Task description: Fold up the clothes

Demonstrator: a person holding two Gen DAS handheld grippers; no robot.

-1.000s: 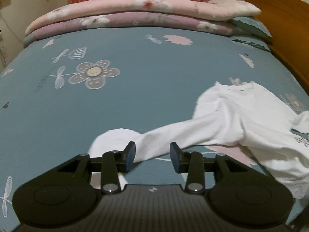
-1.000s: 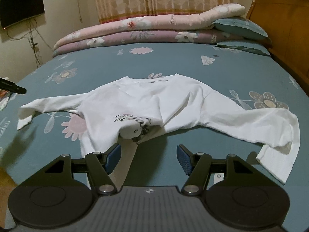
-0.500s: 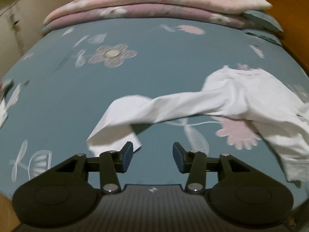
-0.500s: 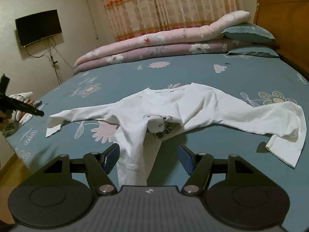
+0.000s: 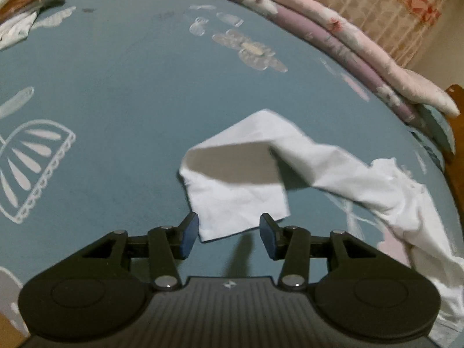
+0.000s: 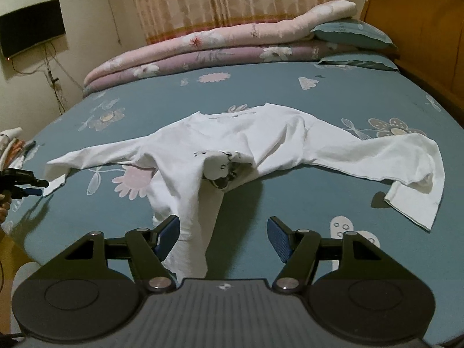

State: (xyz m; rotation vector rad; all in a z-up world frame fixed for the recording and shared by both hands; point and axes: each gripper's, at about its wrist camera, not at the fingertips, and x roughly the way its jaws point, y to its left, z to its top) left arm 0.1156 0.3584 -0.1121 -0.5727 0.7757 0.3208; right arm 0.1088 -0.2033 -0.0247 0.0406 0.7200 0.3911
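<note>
A white long-sleeved shirt lies crumpled on the blue flowered bed sheet, sleeves spread to both sides. Its hem trails toward the right wrist camera, passing the left finger of my open right gripper. In the left wrist view the shirt's left sleeve cuff lies doubled over on the sheet. My left gripper is open, with the cuff's near edge just ahead of its fingertips. The right wrist view shows the left gripper at the far left, beside that cuff.
Rolled pink and purple quilts and blue pillows line the far side. A wooden headboard stands on the right. A pile of clothes sits at the bed's left end. A person's hand holds the left gripper.
My left gripper has swung round and come up to the sleeve cuff, which now lies folded over. The right gripper has drawn back and tilted up; the shirt hem hangs nearer its left finger.
</note>
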